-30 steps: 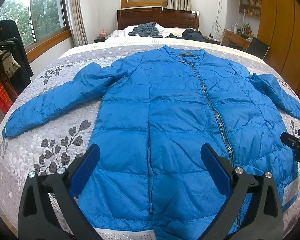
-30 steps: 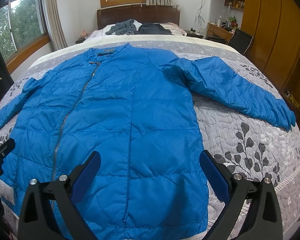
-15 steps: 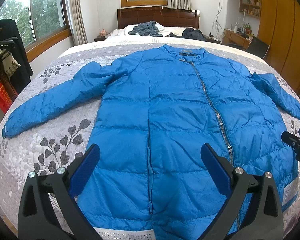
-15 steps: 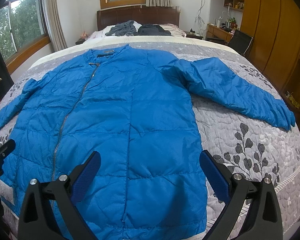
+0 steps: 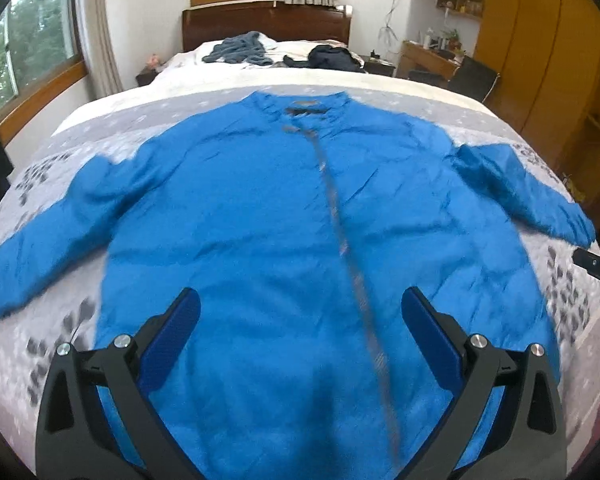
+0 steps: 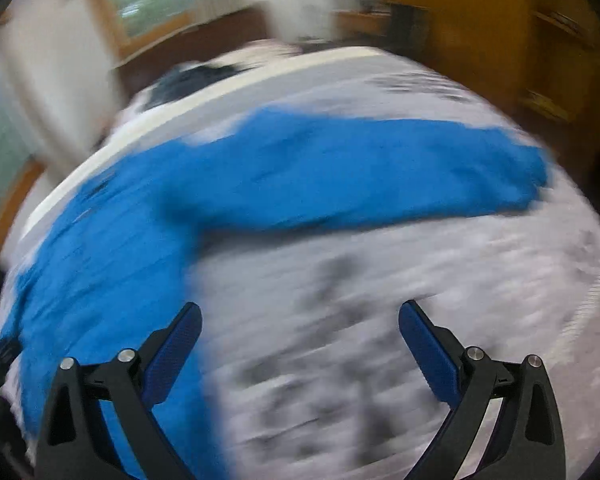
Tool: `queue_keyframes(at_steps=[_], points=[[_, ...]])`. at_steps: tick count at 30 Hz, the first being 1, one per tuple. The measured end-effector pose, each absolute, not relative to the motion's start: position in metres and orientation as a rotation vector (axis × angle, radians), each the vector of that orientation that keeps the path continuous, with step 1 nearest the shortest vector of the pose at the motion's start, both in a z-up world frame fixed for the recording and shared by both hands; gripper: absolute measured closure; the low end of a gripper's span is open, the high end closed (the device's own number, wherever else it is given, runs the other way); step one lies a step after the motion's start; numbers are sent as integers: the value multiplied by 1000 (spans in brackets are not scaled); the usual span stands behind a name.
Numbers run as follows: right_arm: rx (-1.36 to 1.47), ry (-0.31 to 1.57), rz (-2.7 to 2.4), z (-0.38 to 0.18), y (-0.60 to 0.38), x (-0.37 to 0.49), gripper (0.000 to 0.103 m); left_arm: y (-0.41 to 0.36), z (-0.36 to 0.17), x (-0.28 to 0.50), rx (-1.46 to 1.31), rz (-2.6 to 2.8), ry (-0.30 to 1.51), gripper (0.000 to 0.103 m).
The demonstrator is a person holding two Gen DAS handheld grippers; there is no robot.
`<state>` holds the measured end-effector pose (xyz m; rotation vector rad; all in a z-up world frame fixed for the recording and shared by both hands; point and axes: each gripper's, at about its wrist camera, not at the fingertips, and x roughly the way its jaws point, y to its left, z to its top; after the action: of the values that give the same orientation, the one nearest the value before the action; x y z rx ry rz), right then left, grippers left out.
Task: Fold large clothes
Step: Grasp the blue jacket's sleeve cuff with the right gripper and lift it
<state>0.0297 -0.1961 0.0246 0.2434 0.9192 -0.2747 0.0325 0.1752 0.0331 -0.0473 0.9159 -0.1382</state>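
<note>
Fingers of the left hand-held gripper stand spread wide, empty, above the hem of one blue jacket near the foot edge of the bed. The right hand-held gripper, also spread and empty, hangs over bare quilt beside the jacket's right sleeve; this view is blurred. Two dark garments lie at the head edge.
</note>
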Motion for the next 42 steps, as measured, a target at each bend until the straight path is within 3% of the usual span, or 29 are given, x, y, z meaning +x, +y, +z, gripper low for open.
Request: queue_keyframes(at_steps=[9,16,18,24,33,42], points=[[572,991,-491,-16,-394,57,9,103,44,92,-64,-226,878,3],[680,1022,-488,-47,-438,88,19,85,33,106,-41,-233,877,3],[673,1010,-490,-45,-442,93,37,86,27,109,-36,-225,896,3],[657,1005,-463,-40,-446,106,69,102,17,115,-56,-203,926,3],[604,982,-534,-30,-441,109,73,141,12,112,-80,-172,933,3],[517,778,-316,64,-355,116,74,189,9,100,-102,-163,936,3]])
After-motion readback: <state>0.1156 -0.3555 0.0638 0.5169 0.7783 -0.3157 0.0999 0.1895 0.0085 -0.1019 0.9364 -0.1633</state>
